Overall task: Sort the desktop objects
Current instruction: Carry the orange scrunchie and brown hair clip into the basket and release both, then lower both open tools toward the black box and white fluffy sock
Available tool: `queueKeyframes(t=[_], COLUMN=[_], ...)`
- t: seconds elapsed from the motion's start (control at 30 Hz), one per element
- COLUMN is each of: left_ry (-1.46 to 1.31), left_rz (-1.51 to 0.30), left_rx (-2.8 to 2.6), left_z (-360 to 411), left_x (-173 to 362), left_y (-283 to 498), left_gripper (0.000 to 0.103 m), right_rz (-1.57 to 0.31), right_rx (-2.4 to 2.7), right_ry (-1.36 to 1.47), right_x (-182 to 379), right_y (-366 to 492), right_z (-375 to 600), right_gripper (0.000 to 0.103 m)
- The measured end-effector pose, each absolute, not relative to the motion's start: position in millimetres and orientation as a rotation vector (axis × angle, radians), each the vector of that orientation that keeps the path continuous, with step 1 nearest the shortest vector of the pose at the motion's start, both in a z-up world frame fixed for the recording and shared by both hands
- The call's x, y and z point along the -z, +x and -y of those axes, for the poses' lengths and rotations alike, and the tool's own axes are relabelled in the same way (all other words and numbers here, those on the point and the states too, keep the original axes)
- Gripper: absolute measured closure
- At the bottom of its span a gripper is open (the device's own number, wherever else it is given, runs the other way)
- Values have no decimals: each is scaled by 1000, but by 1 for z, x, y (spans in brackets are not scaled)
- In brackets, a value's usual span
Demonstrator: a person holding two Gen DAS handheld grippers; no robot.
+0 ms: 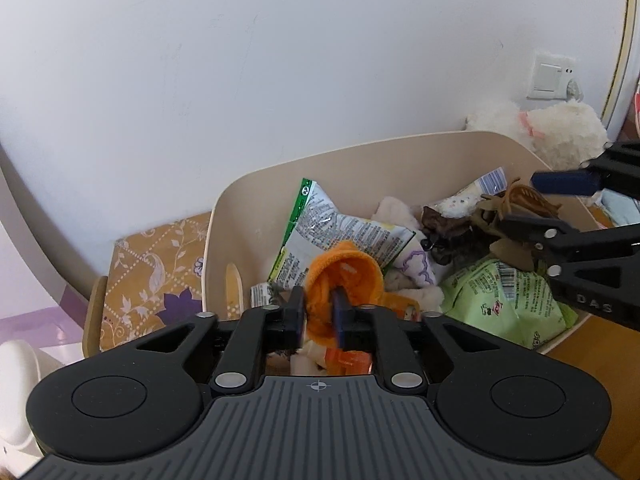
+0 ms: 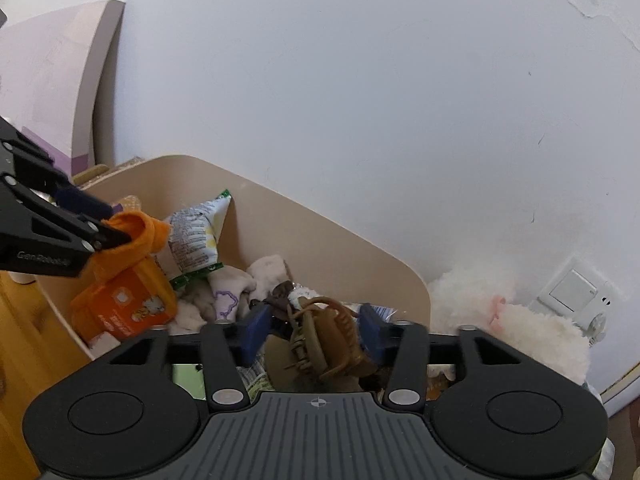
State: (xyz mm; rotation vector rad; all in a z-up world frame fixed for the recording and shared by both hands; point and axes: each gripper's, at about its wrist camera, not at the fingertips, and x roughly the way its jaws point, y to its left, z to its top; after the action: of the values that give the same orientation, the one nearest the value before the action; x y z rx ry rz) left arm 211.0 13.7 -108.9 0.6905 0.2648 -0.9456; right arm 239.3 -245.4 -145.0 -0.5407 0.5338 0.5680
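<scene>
1. Plain white wall (image 2: 360,80) behind; a beige bin (image 1: 224,216) stands on a wooden bench (image 1: 600,356) against it. Both pairs of jaws point down into the bin.
2. Left gripper (image 1: 319,304): jaws narrow. An orange cloth (image 1: 344,268) fills the gap and touches both pads, bunching up past the tips. From the right wrist view the cloth hangs from those tips, clear of the pile.
3. Directly beneath the left jaws: an orange packet (image 2: 124,304), lying on pale fabric in the bin.
4. Just ahead of the left jaws: a white-and-green snack packet (image 1: 340,228), tilted up against the far wall of the bin.
5. Right gripper (image 2: 314,332): jaws wide. A brown hair claw (image 2: 324,344) sits between the blue pads. It is close to the right-hand pad, and a gap shows on the left-hand side, so it is not squeezed.
6. Under and around the right jaws: a light green packet (image 1: 500,292), dark brown scraps and white cloth with a purple outline (image 2: 224,300), all in the bin.
7. Beyond the right jaws, outside the bin: a white plush toy (image 2: 520,328) against the wall, with a wall switch (image 2: 572,288) behind it.
8. Outside the left jaws, past the bin's near wall: a chair with a gold floral cushion (image 1: 152,272).
</scene>
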Motion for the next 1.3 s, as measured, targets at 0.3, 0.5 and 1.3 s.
queueKeyframes(t=[0.3, 0.5, 1.3], left_ry=[664, 638, 851], left_rz=[-221, -197, -347], left_rx=[929, 962, 1084], left_z=[-45, -77, -103], left_x=[105, 107, 196], left_y=[208, 199, 170], left_gripper=[23, 23, 23], right_rz=[-457, -458, -711], right_rx=[-603, -616, -707], right_ry=[-537, -512, -548], right_x=[136, 143, 221], right_y=[208, 178, 149], right_z=[270, 292, 265], right_gripper=[26, 25, 25])
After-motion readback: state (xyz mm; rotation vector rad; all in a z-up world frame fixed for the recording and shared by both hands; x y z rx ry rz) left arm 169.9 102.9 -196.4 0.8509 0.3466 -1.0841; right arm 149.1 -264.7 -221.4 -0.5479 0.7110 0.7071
